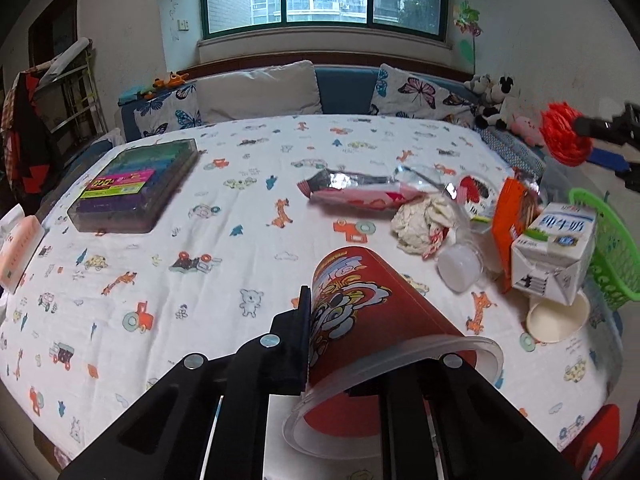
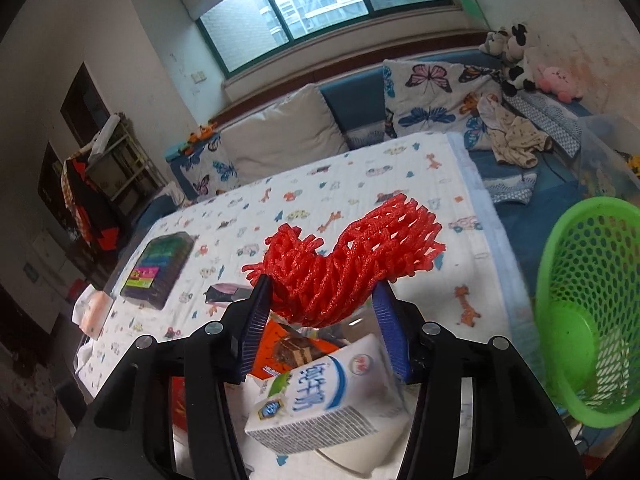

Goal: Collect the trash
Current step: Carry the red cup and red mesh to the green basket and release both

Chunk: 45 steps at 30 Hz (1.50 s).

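Collection is barely under way, as I judge it: the green perforated plastic basket (image 2: 592, 312), at 3 o'clock in the right wrist view, shows no trash in the part of its inside that is visible, while most litter lies on the table with the cartoon-print white cloth (image 1: 224, 208). 2 pieces are in hand. The right gripper (image 2: 320, 300) is clamped on a red foam mesh fruit sleeve (image 2: 344, 256), held up off the table. The left gripper (image 1: 332, 344) pinches the wall of a red printed paper cup (image 1: 360, 312), tipped on its side. Left at 2 o'clock in the left wrist view: a white milk carton (image 1: 556, 248), an orange snack wrapper (image 1: 510, 216), crumpled white tissue (image 1: 420, 220), a pink foil packet (image 1: 360, 192) and a white paper bowl (image 1: 558, 316).
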Available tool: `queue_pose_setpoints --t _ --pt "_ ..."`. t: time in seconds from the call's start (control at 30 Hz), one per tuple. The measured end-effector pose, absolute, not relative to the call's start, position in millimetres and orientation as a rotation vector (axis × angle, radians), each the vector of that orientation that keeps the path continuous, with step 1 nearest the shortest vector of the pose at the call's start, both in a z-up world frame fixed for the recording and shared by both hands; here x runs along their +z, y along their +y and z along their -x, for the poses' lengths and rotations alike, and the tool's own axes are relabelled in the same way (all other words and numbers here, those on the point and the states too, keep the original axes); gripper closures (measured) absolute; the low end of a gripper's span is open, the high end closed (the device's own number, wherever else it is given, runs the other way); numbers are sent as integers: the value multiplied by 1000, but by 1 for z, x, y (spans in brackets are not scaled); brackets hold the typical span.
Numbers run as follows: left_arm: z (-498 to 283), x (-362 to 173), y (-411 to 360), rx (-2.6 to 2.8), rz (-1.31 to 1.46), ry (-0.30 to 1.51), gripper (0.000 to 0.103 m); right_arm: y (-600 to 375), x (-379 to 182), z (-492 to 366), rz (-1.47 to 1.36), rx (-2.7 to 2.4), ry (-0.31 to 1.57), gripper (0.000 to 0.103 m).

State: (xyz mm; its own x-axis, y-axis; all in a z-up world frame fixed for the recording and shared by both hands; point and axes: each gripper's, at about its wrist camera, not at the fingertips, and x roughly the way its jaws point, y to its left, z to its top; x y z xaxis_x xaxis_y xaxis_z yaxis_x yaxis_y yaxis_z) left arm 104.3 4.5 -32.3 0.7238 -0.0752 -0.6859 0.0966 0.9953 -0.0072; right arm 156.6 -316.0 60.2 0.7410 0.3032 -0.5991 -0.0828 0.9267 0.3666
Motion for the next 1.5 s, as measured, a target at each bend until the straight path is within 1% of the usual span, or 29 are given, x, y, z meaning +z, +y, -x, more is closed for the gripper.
queue_pose_setpoints --t 0.17,0.37,0.6,0.77,0.87,0.93,1.1,1.3,1.4,1.5 --pt "-100 -14 5 -134 -11 728 92 -340 67 -142 -350 185 679 51" --pt "-99 20 -16 -225 -7 671 92 -378 65 -132 -359 104 672 51" --pt "-112 56 -76 -358 -41 620 92 -434 50 -116 -389 -24 680 49" --pt "-128 71 -130 -455 -54 625 92 -472 34 -105 -369 -137 708 48" --pt "-139 75 -167 -497 -67 638 92 -492 23 -101 -377 -178 730 46" --pt "-144 77 -189 -535 -71 650 92 -504 15 -96 -373 -219 740 39" --pt "-155 78 -249 -629 -111 674 92 -528 0 -85 -394 -266 764 29" --pt "-161 65 -308 -698 -154 721 92 -548 -6 -68 -412 -292 764 28" --pt "-161 56 -332 -737 -168 753 92 -552 -4 -59 -422 -294 752 25" --pt "-161 47 -353 -748 -193 765 92 -555 -5 -48 -441 -293 745 24"
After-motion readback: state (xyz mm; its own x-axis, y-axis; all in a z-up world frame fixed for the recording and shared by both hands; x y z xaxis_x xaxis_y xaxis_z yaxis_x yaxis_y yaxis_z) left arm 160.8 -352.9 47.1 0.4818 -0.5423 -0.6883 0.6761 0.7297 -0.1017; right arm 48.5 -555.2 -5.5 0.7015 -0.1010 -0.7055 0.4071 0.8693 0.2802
